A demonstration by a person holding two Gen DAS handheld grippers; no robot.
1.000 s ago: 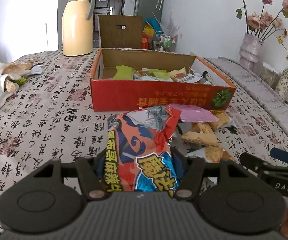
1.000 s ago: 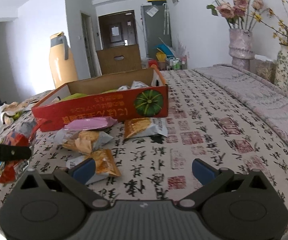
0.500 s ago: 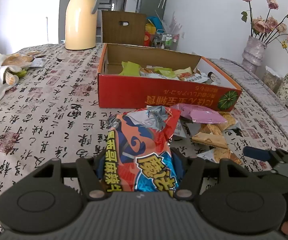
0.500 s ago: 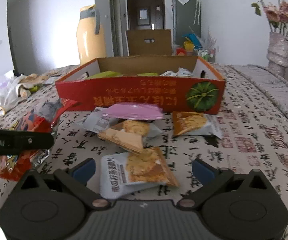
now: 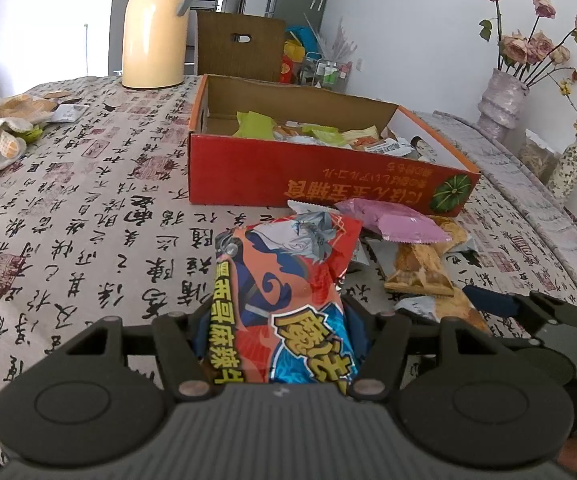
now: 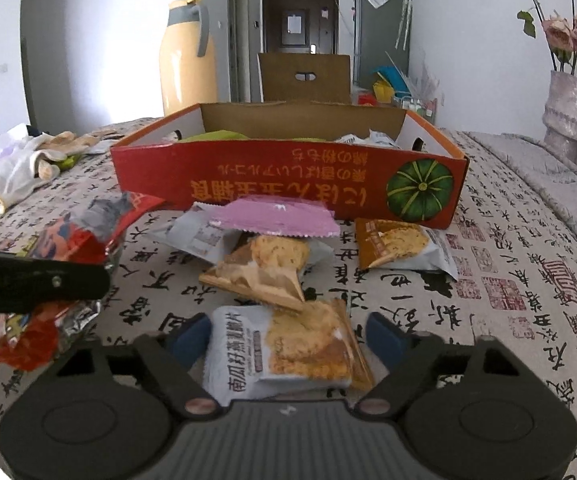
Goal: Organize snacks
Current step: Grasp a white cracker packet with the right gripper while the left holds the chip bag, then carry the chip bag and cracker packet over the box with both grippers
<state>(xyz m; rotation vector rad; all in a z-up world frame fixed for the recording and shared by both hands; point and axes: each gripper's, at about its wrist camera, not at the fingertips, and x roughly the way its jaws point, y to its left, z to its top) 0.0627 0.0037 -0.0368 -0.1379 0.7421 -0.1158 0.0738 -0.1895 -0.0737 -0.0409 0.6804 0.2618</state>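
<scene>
One red box; perhaps five loose snack packets outside.

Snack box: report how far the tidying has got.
Done: several packets lie inside the red box. In hand: left gripper holds the red spicy-strip bag; right gripper's jaws are closing around a pumpkin oat crisp packet. Left: pink packet and neighbouring packets.
</scene>
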